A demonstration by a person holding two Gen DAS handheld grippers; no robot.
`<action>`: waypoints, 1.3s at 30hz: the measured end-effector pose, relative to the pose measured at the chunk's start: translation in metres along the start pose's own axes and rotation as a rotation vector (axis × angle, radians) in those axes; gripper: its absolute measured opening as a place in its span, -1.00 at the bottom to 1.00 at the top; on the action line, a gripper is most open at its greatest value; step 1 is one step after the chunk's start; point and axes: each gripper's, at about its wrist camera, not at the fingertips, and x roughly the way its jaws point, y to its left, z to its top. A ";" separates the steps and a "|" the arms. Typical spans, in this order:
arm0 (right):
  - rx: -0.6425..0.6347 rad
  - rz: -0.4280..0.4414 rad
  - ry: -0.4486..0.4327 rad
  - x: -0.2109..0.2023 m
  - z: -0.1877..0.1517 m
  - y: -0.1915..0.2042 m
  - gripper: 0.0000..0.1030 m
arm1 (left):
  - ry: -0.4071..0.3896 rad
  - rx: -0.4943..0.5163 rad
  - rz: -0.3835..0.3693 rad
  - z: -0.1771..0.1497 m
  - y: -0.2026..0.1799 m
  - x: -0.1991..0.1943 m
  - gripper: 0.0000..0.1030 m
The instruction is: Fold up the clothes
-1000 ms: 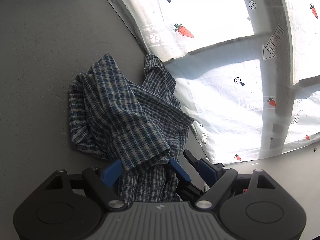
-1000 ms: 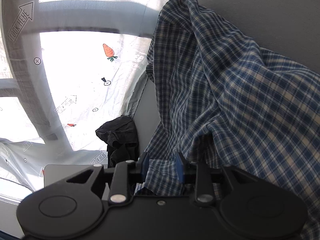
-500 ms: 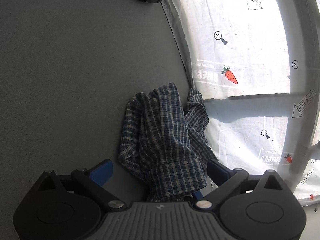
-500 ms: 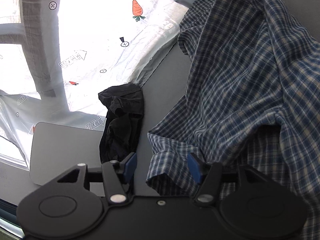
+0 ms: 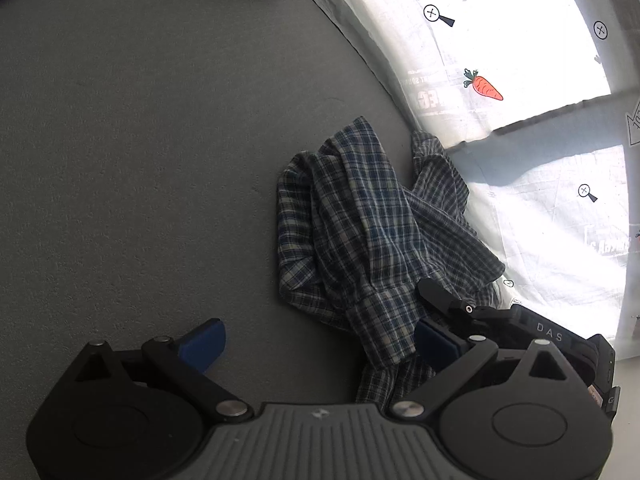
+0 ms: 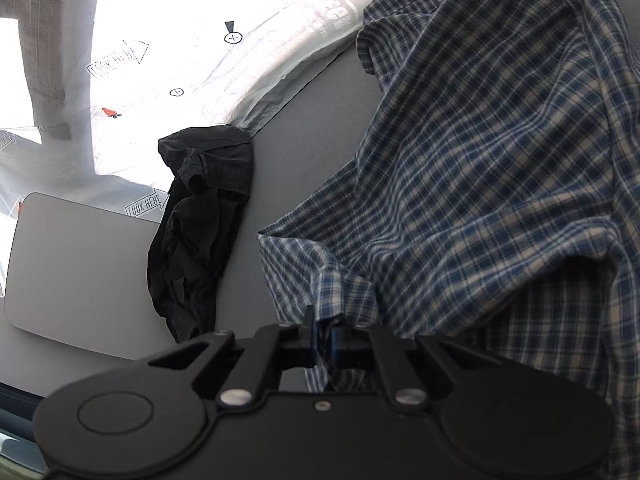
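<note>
Right claw (image 6: 325, 336), at the bottom centre of its frame, is clamped tight on an edge of the plaid shirt (image 6: 492, 168); we see the cloth rising from the pinch and filling the right half of that view. Left claw (image 5: 320, 344) stands wide at the bottom of its frame, pads off the cloth; the shirt's cuff (image 5: 384, 320) lies between its blue fingers (image 5: 204, 342), nearer the right one. Beyond, we note the shirt bunched on the grey counter (image 5: 140, 160), right of centre, its far edge against the white printed sheet (image 5: 520, 60). In the right view a black garment (image 6: 200, 216) lies crumpled left of centre, beside a grey board (image 6: 80, 264) at lower left.
</note>
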 end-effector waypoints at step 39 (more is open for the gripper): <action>0.418 -0.169 -0.344 -0.241 -0.226 -0.122 -0.92 | 0.164 0.414 0.076 -0.165 -0.049 -0.047 0.95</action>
